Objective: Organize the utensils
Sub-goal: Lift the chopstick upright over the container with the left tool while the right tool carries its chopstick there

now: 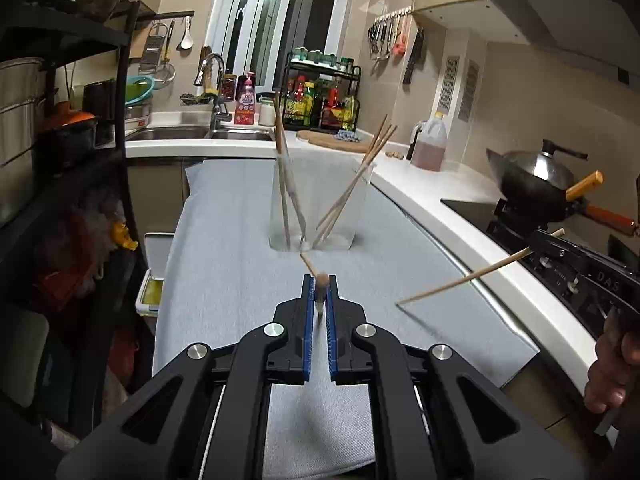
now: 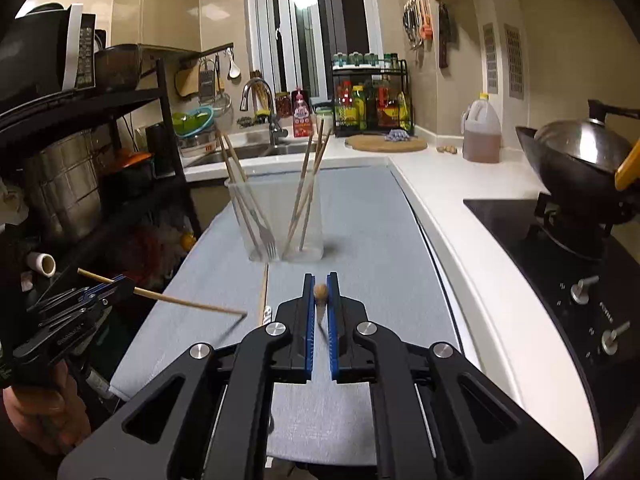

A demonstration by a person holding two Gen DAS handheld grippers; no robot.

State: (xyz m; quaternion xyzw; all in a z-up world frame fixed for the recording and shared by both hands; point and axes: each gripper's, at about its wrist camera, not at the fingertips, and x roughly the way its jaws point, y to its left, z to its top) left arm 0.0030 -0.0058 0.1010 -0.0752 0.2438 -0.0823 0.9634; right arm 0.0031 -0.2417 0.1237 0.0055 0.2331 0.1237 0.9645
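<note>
A clear plastic cup (image 1: 320, 200) stands upright on the grey cloth (image 1: 224, 264) and holds several wooden chopsticks and a fork (image 2: 264, 236). It also shows in the right wrist view (image 2: 276, 216). My left gripper (image 1: 320, 292) is shut on a wooden chopstick (image 1: 310, 266), held above the cloth in front of the cup; it shows from the side in the right wrist view (image 2: 188, 302). My right gripper (image 2: 321, 296) is shut on another chopstick (image 2: 320, 292), which slants down to the cloth in the left wrist view (image 1: 464, 278).
A loose chopstick (image 2: 263, 292) lies on the cloth left of my right gripper. A black shelf rack (image 1: 64, 160) stands at the left. White counter (image 1: 440, 196), wok (image 1: 536, 180) on the stove and oil jug (image 1: 430, 140) are at the right. Sink (image 1: 200, 134) at the back.
</note>
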